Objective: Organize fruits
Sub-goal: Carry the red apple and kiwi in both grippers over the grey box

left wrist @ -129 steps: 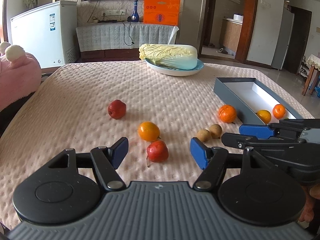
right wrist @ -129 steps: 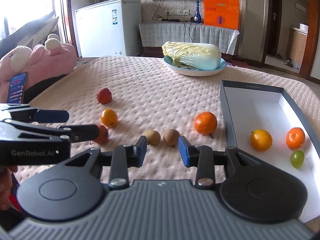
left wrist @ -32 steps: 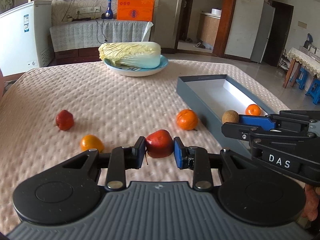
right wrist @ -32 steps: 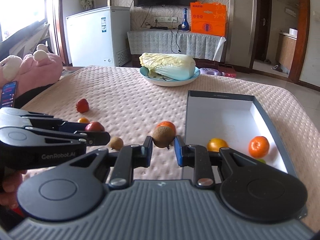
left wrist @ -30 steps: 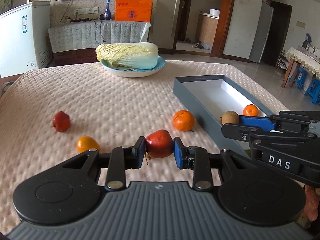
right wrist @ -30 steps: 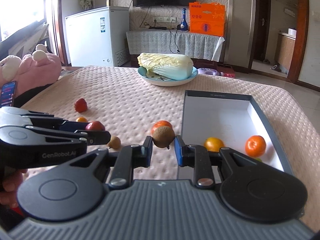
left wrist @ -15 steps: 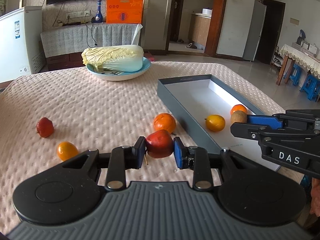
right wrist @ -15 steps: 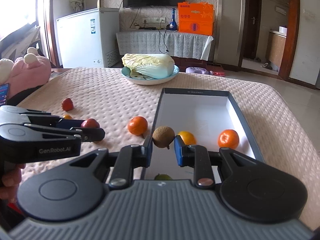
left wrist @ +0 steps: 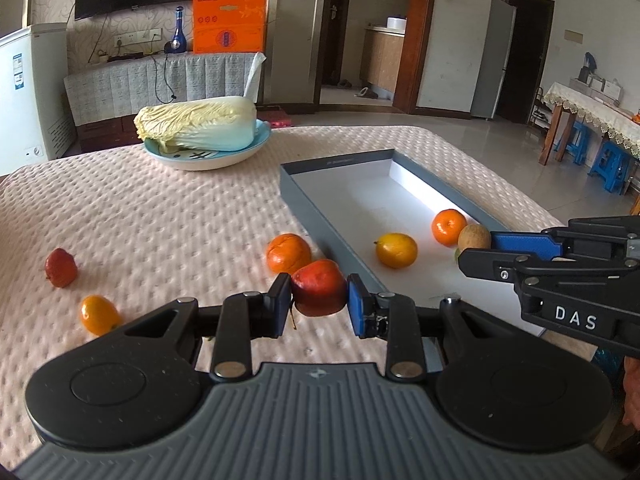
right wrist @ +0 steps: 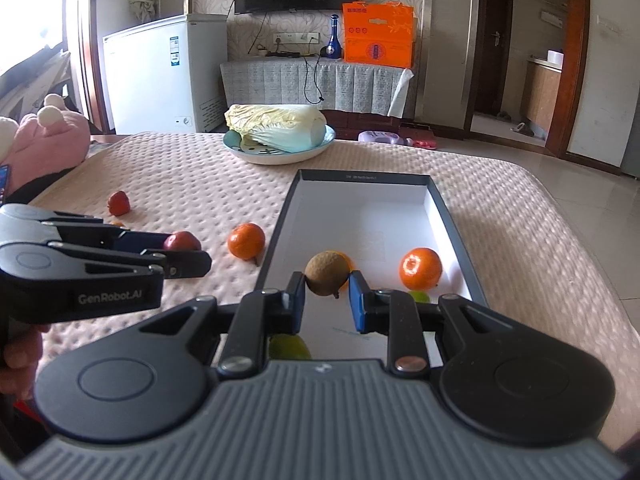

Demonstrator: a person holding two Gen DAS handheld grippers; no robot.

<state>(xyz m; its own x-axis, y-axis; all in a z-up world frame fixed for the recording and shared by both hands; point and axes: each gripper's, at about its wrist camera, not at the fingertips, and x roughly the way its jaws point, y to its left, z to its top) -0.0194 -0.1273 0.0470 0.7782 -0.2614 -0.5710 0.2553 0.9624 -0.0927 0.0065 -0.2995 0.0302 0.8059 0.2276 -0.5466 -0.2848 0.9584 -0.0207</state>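
My left gripper (left wrist: 319,302) is shut on a red apple (left wrist: 319,287), held just above the pink table cover beside the near left wall of the grey box (left wrist: 320,212). My right gripper (right wrist: 326,300) is shut on a brown kiwi (right wrist: 326,271) and hovers over the box's white floor (right wrist: 360,216). Inside the box lie a tangerine (right wrist: 421,269), a yellow orange (left wrist: 396,250) and a green fruit (right wrist: 289,347) partly hidden under my fingers. On the cover outside rest an orange (left wrist: 289,253), a second red apple (left wrist: 61,267) and a small orange (left wrist: 99,315).
A blue plate with a napa cabbage (left wrist: 200,128) stands at the back of the table. A pink plush toy (right wrist: 48,140) lies off the left edge. A white freezer (right wrist: 160,72) and a cloth-covered cabinet stand behind. A hand (right wrist: 18,360) grips the left tool.
Both grippers, each still holding its fruit, have moved right across the table; the right one now hangs over the box's floor and the left one has come up to the box's wall.
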